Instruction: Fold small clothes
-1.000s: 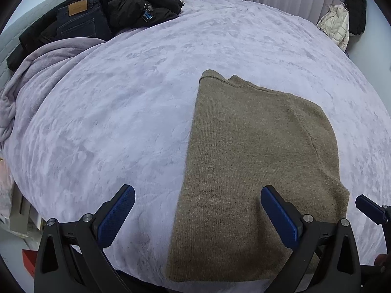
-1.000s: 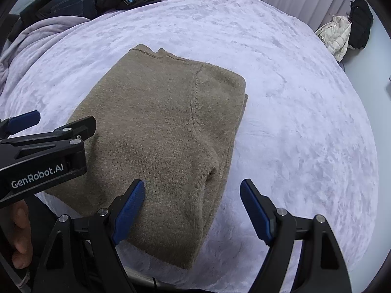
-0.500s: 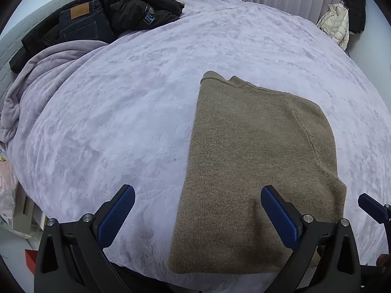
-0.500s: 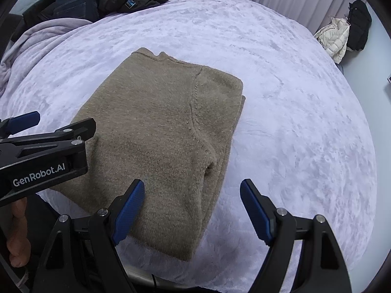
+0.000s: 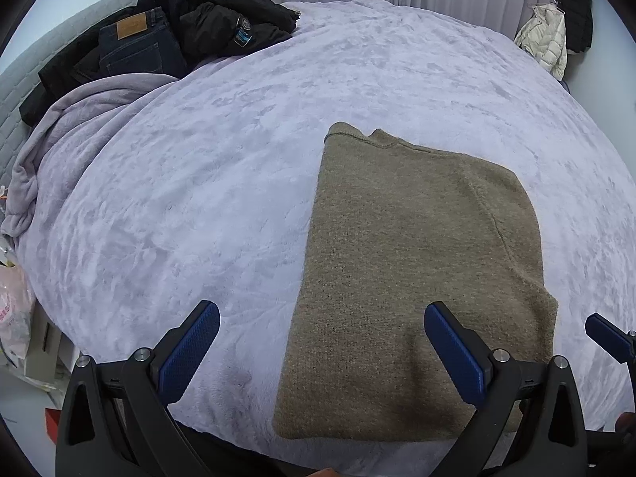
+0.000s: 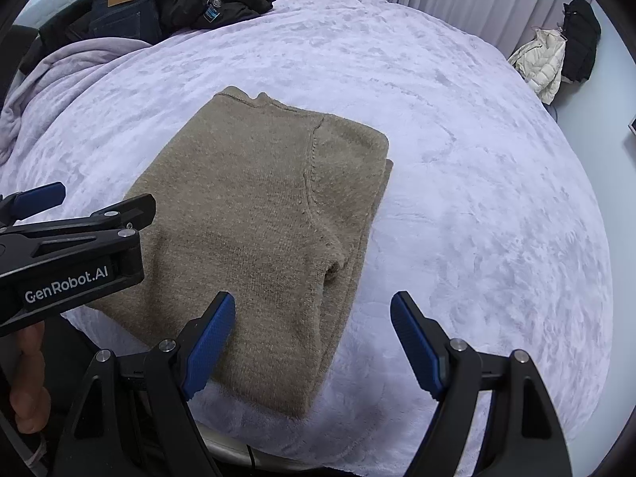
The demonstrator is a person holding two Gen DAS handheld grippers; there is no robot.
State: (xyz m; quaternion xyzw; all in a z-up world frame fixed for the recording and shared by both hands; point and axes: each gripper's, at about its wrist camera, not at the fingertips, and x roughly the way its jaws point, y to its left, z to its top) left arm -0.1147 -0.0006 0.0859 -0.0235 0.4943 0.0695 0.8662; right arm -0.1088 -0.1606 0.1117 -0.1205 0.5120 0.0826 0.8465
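**Sweater folded lengthwise, cross-fold judged to be next**

While the tan knitted sweater (image 5: 413, 274) lies flat on the lavender bedspread (image 5: 206, 183), it is seen already narrowed into a long panel, with the neckline at its twelve o'clock end and the hem at its six o'clock end, close to the near edge of the bed. On its three o'clock side a sleeve is tucked in, and doubled layers can be made out along that edge in the right wrist view (image 6: 357, 238).

Neither tool is closed on anything. The left gripper (image 5: 322, 351) is held wide apart above the hem, one pad over bare bedspread and the other over the cloth. The right gripper (image 6: 314, 338) is likewise spread wide, and the sweater's near right corner is framed between its fingers without being pinched.

From this layout the lengthwise folds are judged to be done and a cross-fold to be in hand. For that, both hem corners would need to be gripped through every layer and carried toward twelve o'clock, to be laid level with the neckline. Care would be called for on the thick right edge, where a loose layer could be missed.

Further out, a pile of dark jeans and black jackets (image 5: 167, 35) is heaped at about eleven o'clock, well apart from the sweater. A bunched blanket (image 5: 59, 135) lies at nine o'clock. Coats (image 5: 556, 35) hang by the curtains at two o'clock. Nothing is seen lying in the fold's path.
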